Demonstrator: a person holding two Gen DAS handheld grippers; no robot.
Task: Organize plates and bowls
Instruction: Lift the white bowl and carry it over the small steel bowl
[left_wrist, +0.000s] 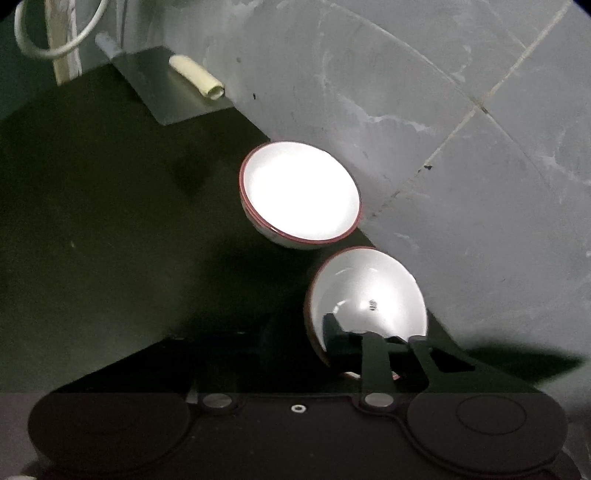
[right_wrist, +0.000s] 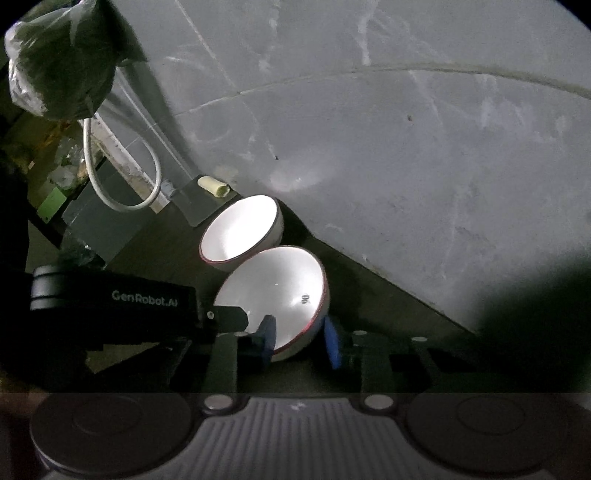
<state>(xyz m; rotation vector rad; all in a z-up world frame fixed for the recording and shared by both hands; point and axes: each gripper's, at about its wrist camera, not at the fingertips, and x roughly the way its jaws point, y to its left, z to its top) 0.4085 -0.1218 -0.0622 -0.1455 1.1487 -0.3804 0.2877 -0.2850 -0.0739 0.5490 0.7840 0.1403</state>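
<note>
1. The worktop (left_wrist: 110, 229) is a dark, dull surface that runs up against a grey marbled tile wall (left_wrist: 424, 110) with pale grout lines.
2. At the far left of the worktop lies a flat grey metal sheet (left_wrist: 162, 88), and on it rests a short cream-coloured roll (left_wrist: 197, 76) close to the wall.
3. A white cable (right_wrist: 122, 177) loops down at the far left, and above it hangs a dark bundle wrapped in clear plastic (right_wrist: 59, 62).
4. The far bowl (left_wrist: 299, 194) sits on the worktop close to the wall, upright; it is white with a thin red rim, brightly lit inside and holds nothing.
5. The near bowl (left_wrist: 365, 306), also white with a red rim, is tilted steeply so its open side faces left; it is just beside the far bowl, and whether the two touch cannot be told.
6. Inside the near bowl there is only a small dark mark on the wall of the bowl.
7. The left tongs (left_wrist: 373, 339) are closed on the near edge of the near bowl, one finger inside and one outside.
8. The right tongs (right_wrist: 301, 341) are open, with blue pads (right_wrist: 332, 345) on either side of the near bowl's lower edge, one inside the rim and one outside; whether they press on it cannot be told.
</note>
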